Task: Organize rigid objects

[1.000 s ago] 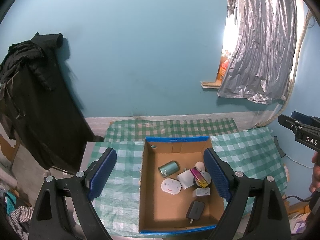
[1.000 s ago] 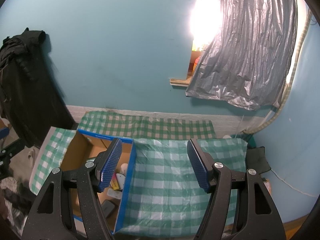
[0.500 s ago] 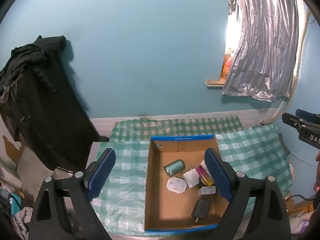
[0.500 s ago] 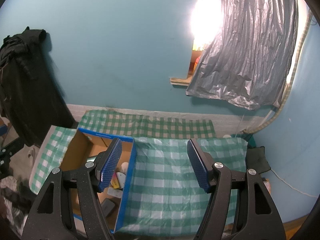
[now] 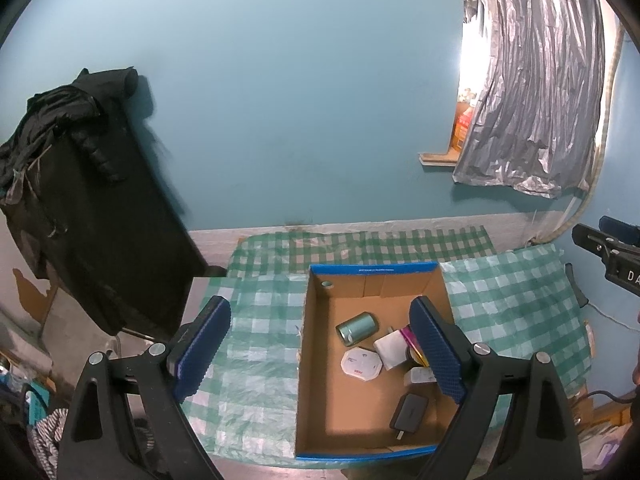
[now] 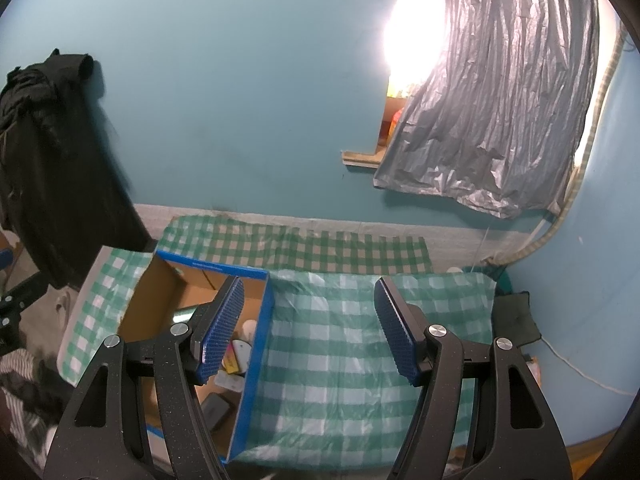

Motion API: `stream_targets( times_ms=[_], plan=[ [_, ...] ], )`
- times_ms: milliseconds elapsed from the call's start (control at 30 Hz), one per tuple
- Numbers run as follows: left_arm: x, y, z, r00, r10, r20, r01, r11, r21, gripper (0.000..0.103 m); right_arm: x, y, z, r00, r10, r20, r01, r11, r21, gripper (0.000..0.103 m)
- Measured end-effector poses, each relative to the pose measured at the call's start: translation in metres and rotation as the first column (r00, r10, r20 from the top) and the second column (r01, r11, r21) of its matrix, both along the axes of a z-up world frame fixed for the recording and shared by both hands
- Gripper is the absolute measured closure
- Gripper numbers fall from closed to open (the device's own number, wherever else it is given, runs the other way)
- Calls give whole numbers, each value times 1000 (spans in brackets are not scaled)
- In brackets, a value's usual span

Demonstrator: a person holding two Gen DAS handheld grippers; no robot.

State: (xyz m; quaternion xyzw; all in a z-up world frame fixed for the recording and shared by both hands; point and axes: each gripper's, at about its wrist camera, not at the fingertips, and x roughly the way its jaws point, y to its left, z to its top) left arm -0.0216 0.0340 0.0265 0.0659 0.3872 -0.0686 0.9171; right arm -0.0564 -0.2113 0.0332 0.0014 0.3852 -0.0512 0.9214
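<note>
A blue-rimmed cardboard box (image 5: 372, 270) sits on the green checked tablecloth (image 5: 256, 344). Inside lie a teal can (image 5: 356, 328) on its side, a white hexagonal pack (image 5: 360, 365), a white block (image 5: 390, 349), a pink and yellow item (image 5: 412, 340) and a black adapter (image 5: 410, 412). My left gripper (image 5: 320, 352) hovers open above the box's left part, nothing between its fingers. My right gripper (image 6: 308, 332) hangs open and empty over bare cloth (image 6: 332, 344), right of the box (image 6: 256, 344). The right gripper's tip also shows at the left wrist view's right edge (image 5: 600, 246).
A dark jacket (image 5: 72, 184) hangs over furniture at the left. A silver curtain (image 5: 532, 92) covers a bright window at the back right above a small ledge (image 5: 436, 159). The teal wall stands just behind the table. Clutter lies on the floor at the lower left (image 5: 36, 432).
In the left wrist view the box and table have slid to the right and slightly down between the fingers. The right wrist view is unchanged. Both grippers stay open.
</note>
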Motion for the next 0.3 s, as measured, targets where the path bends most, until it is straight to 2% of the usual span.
stream_targets(
  times_ms=[300],
  plan=[
    [1,1,0,1000,3,2,-3,1000,4,10,0,-1,-2,1000,2,-3,-2,1000,3,36]
  ],
)
